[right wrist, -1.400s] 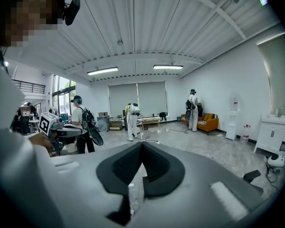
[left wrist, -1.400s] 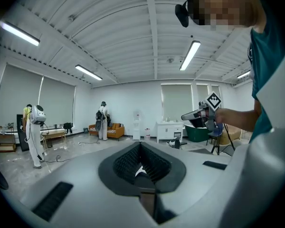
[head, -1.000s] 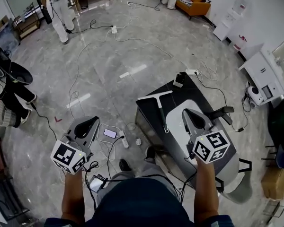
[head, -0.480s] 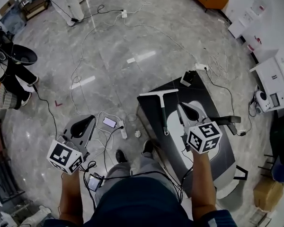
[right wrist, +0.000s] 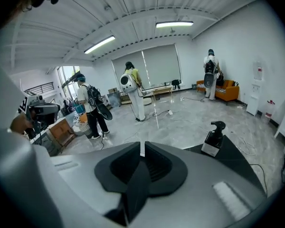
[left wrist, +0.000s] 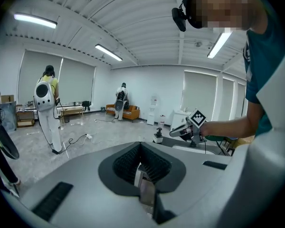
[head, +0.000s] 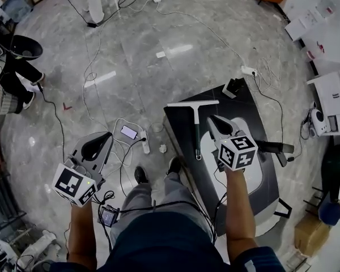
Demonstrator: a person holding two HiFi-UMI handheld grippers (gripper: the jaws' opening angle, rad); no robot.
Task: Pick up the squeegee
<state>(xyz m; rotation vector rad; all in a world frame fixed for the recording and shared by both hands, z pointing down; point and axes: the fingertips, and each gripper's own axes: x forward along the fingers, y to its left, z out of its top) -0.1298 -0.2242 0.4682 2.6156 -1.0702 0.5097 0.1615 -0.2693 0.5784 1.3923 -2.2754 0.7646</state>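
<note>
Squeegee point(head: 196, 123) lies flat on the dark counter point(head: 178, 137), just left of the right tool point(head: 211, 119) and not touching it. Its white blade point(head: 192, 103) sits crosswise a little ahead of that tool's tips, and its dark handle runs back alongside the tool toward the person. The right tool hangs over the counter with its jaws opening; only a narrow slit shows between them and nothing is in it. Farther ahead of it, at the counter's far end, stands a black dispenser point(right wrist: 213, 137). The left tool point(head: 105, 136) is well apart from the squeegee, out over the grey floor point(head: 136, 55), jaws together and holding nothing. Just ahead of its tips lie a phone point(head: 130, 132) and loose cables point(head: 122, 157).
</note>
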